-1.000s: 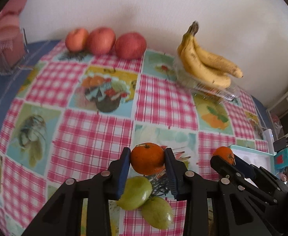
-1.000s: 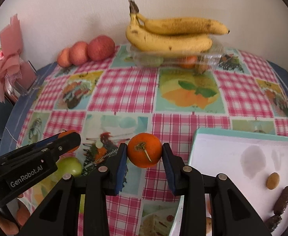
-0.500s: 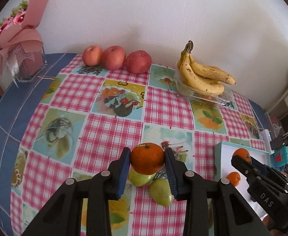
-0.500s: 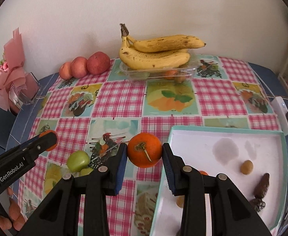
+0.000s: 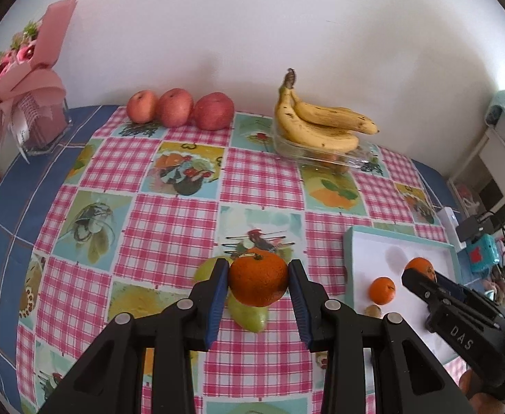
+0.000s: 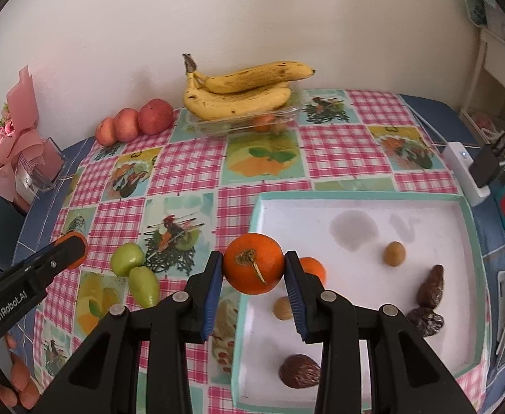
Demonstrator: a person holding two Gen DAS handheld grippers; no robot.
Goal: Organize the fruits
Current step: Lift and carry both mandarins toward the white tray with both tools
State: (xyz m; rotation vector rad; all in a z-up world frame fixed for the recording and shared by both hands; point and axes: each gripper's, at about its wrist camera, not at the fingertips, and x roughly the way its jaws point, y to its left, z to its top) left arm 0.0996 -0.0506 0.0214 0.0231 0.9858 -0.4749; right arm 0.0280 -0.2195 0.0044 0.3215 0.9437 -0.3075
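Note:
My left gripper (image 5: 258, 269) is shut on an orange mandarin (image 5: 258, 286), held above two green fruits (image 5: 249, 315) on the checked tablecloth. My right gripper (image 6: 253, 260) is shut on a second mandarin (image 6: 254, 272), stem facing me, over the left edge of the white tray (image 6: 355, 195) with a teal rim. A third mandarin (image 6: 312, 269) lies in the tray, partly hidden behind my right finger. In the left wrist view the right gripper (image 5: 419, 274) hangs over the tray (image 5: 350, 241), beside the mandarin lying in it (image 5: 382, 289).
Bananas (image 6: 238, 98) rest on a clear plastic box at the back. Three red apples (image 5: 180, 107) line the wall. A pink bouquet (image 5: 21, 79) stands far left. Nuts and dark dates (image 6: 431, 286) lie in the tray. A power strip (image 6: 466, 172) sits at right.
Both grippers have risen and drawn back from the table, each still holding its mandarin. The right gripper has shifted right, over the tray. The green fruits stayed put.

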